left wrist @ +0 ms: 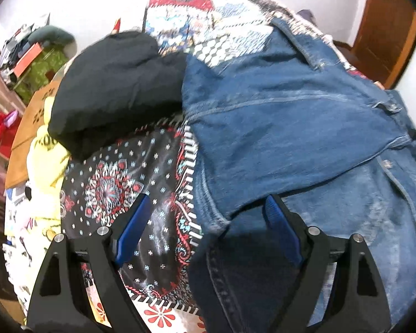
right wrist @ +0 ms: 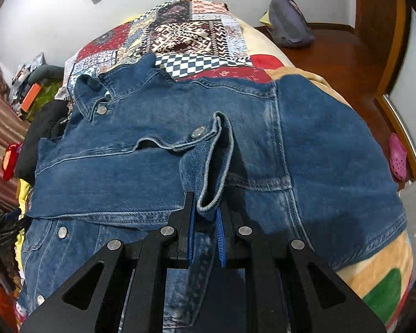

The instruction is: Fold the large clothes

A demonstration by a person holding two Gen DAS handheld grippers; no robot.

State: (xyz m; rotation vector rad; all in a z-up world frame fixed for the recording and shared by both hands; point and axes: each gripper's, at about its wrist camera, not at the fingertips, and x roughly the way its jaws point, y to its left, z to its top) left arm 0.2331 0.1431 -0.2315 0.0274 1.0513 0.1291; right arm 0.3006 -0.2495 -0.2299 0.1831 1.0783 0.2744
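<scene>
Blue denim jacket lies spread on the patchwork bedcover, filling the centre of the right wrist view. The right hand-held gripper is closed tight on a sleeve cuff at the lower middle. In the left wrist view, the left hand-held gripper stands wide and empty above the jacket's edge. A black garment sits at upper left.
</scene>
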